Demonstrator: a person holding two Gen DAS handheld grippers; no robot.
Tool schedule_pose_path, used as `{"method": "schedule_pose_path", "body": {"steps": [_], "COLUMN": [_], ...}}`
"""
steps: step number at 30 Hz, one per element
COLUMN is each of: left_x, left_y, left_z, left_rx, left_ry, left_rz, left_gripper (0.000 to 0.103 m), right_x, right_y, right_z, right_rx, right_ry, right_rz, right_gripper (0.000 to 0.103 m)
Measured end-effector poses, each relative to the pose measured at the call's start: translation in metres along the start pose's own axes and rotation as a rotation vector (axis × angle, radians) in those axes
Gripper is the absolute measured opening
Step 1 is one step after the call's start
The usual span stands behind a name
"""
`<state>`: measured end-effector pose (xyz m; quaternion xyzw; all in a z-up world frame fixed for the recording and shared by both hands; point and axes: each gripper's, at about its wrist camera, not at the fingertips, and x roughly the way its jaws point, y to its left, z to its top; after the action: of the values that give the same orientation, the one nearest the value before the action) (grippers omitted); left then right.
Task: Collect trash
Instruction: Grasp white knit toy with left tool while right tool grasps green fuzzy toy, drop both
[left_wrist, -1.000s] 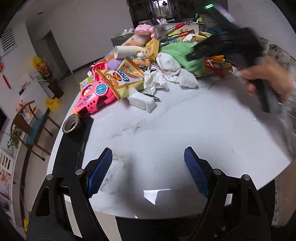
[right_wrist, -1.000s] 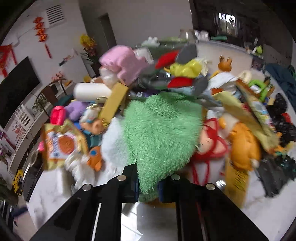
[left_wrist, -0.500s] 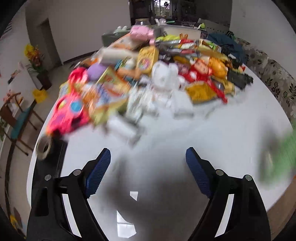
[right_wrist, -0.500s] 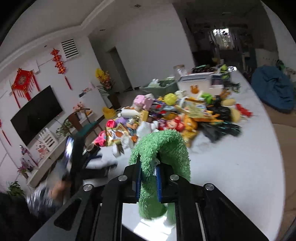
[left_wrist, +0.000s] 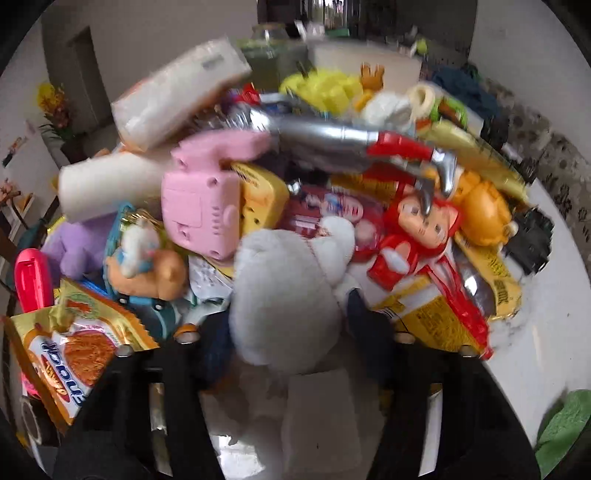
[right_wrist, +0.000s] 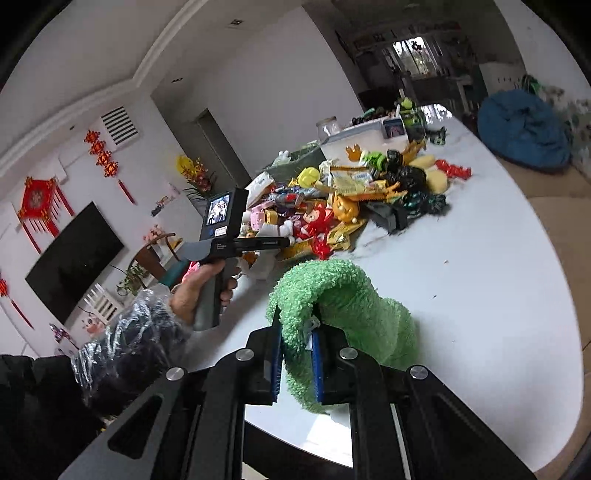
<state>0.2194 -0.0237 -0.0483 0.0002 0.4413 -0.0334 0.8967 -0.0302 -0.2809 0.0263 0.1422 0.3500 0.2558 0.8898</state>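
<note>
My right gripper (right_wrist: 297, 347) is shut on a fuzzy green cloth (right_wrist: 347, 302) and holds it over the near part of the white marble table (right_wrist: 480, 280). A corner of that cloth shows in the left wrist view (left_wrist: 565, 417). My left gripper (left_wrist: 288, 317) reaches into the pile of toys and wrappers. Its fingers stand on either side of a grey-white plush toy (left_wrist: 284, 291), close against it; whether they grip it is unclear. From the right wrist view the left gripper's handle (right_wrist: 221, 236) sits at the pile's (right_wrist: 332, 206) near left edge.
Around the plush lie a pink toy console (left_wrist: 203, 206), a red figure (left_wrist: 417, 229), an orange snack packet (left_wrist: 74, 350), a silver and red toy arm (left_wrist: 351, 140) and a white tissue pack (left_wrist: 177, 92). A white block (left_wrist: 321, 413) lies under the gripper.
My left gripper has moved forward into the pile and its fingers have closed in around the plush toy. My right gripper has stayed near the table's front with the green cloth.
</note>
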Motion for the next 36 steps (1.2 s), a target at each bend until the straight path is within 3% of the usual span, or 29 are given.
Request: {"method": "schedule_pose_path", "body": {"steps": [4,7,9,14,20,23,27,29,30,31,32,35,36], "left_x": [-0.077,-0.172,-0.22,-0.281,-0.265,-0.232,-0.158,-0.11,-0.09,-0.071,-0.042,0.004,0.006], "left_y": [0.007,0.014,0.016,0.028,0.043,0.038,0.033,0.03,0.028,0.026,0.021,0.019,0.021], "left_z": [-0.015,-0.046,-0.074,-0.163,-0.261,-0.303,-0.345,-0.363,-0.37,-0.377,-0.388,-0.406,-0.407], "left_rx": [0.017,0.09,0.152,0.253,0.295,0.324,0.319,0.309,0.309,0.319,0.341,0.364,0.368], "left_ry": [-0.159,-0.309,-0.352,-0.354,-0.197,-0.082,0.117,0.261,0.303,0.339,0.426,0.579,0.592], "left_rz": [-0.081,-0.151,-0.176,-0.183,-0.149,-0.152,-0.187,-0.201,-0.182,-0.151,-0.144,-0.078,-0.062], "left_gripper": [0.04,0.04,0.04,0.041,0.041,0.042,0.043,0.053,0.064,0.084,0.089,0.089,0.089], "right_x": [-0.002,-0.012,-0.021,-0.04,-0.042,-0.021,0.034,0.067,0.086,0.112,0.135,0.178,0.177], "right_y": [0.015,0.035,0.054,0.092,0.12,0.121,0.11,0.099,0.093,0.084,0.075,0.057,0.056], "right_z": [-0.001,0.001,0.001,-0.017,-0.071,-0.103,-0.159,-0.183,-0.196,-0.212,-0.226,-0.254,-0.255], "right_rx": [-0.028,-0.057,-0.089,-0.167,-0.247,-0.248,-0.265,-0.272,-0.275,-0.283,-0.276,-0.277,-0.281], "right_ry": [-0.005,-0.019,-0.011,0.043,0.194,0.292,0.47,0.553,0.598,0.649,0.707,0.844,0.856], "right_rz": [0.034,0.104,0.174,0.261,0.278,0.26,0.216,0.185,0.162,0.117,0.084,-0.029,-0.044], "right_gripper": [0.013,0.013,0.013,0.014,0.014,0.014,0.018,0.024,0.03,0.051,0.073,0.062,0.058]}}
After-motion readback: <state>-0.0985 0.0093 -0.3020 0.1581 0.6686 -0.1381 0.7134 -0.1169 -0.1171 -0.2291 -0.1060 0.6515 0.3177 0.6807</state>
